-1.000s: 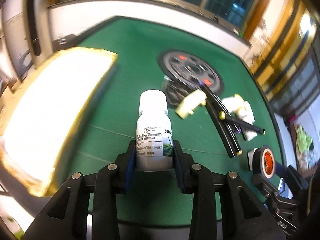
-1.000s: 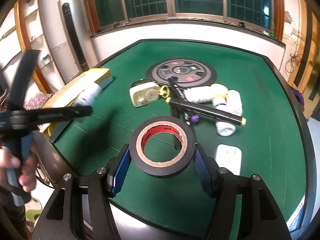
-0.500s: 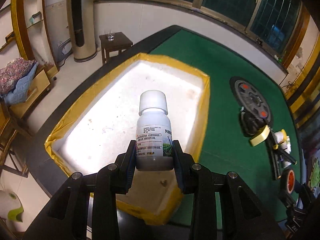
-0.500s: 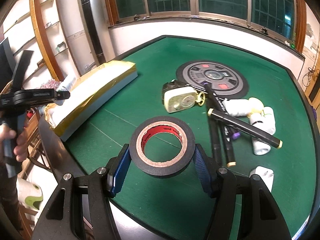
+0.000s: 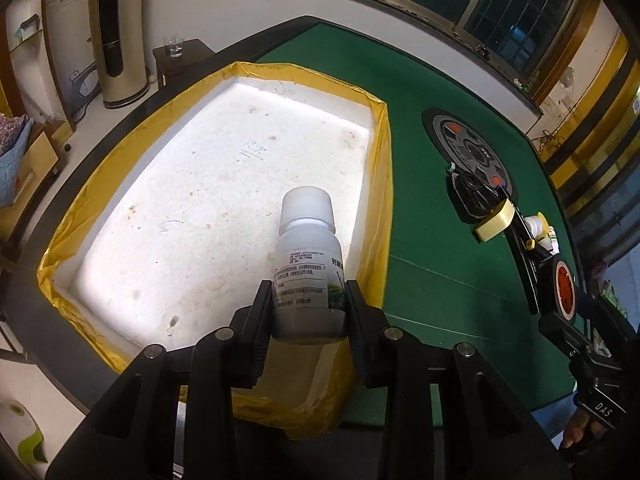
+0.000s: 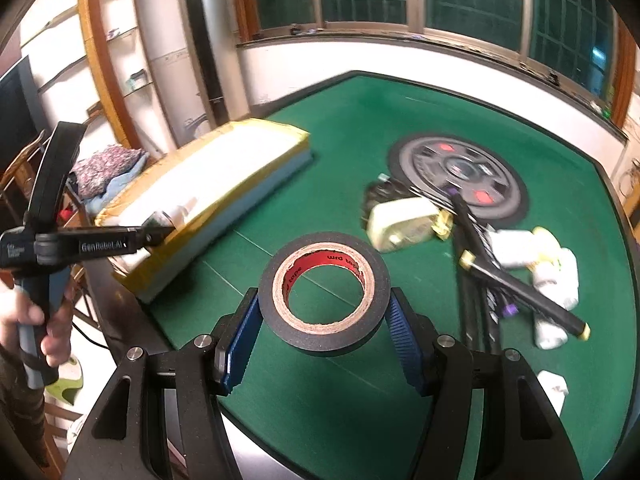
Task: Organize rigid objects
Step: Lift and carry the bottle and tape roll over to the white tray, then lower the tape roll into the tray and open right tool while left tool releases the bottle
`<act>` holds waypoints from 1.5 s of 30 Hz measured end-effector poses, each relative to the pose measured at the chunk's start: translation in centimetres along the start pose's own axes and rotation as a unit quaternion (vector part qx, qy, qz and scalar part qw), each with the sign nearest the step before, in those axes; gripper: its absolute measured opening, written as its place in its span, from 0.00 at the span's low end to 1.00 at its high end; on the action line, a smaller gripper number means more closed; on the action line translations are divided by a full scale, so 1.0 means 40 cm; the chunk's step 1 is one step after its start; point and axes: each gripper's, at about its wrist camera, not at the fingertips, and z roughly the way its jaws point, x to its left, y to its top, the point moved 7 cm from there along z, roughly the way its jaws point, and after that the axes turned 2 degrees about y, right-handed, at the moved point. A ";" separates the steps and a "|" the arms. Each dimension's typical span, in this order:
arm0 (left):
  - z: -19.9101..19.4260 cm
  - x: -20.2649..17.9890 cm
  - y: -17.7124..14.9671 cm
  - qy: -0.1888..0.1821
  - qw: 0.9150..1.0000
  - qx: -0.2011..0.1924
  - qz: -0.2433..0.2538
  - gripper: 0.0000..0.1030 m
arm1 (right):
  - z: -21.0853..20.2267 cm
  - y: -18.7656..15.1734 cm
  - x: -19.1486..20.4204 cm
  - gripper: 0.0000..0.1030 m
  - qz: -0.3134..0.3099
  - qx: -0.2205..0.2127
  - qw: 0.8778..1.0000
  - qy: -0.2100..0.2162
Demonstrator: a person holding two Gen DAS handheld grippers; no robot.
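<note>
My left gripper (image 5: 308, 304) is shut on a white capped bottle (image 5: 307, 256) and holds it upright over the near right corner of a white foam tray with yellow taped rim (image 5: 382, 160). My right gripper (image 6: 324, 320) is shut on a roll of black tape with a red core (image 6: 324, 300), held above the green table. In the right wrist view the left gripper (image 6: 160, 232) reaches over the tray (image 6: 224, 184) at the left, bottle (image 6: 180, 213) between its fingers. The tape roll also shows in the left wrist view (image 5: 564, 290).
On the green table (image 6: 400, 120) lie a round black disc (image 6: 460, 176), a cream clock (image 6: 404, 224), black marker pens (image 6: 520, 284), white bottles (image 6: 556, 276) and a white block (image 6: 554, 390). The tray sits at the table's left edge. A tall fan and shelves stand beyond.
My left gripper has carried the bottle from over the table to above the tray and lower toward its near right corner. My right gripper with the tape has swung left toward the tray.
</note>
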 end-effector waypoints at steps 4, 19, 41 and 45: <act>-0.017 0.088 0.016 0.032 0.999 -0.007 -0.022 0.31 | 0.022 0.057 0.073 0.55 -0.029 -0.010 0.999 0.030; 0.005 0.207 0.044 0.072 0.996 -0.001 -0.046 0.31 | 0.243 0.174 0.382 0.56 -0.118 0.043 0.979 0.159; 0.061 0.261 0.063 0.102 0.993 0.012 -0.055 0.31 | 0.491 0.230 0.413 0.56 -0.131 0.159 0.969 0.134; 0.062 0.262 0.064 0.103 0.993 0.010 -0.058 0.31 | 0.500 0.231 0.410 0.56 -0.135 0.164 0.969 0.124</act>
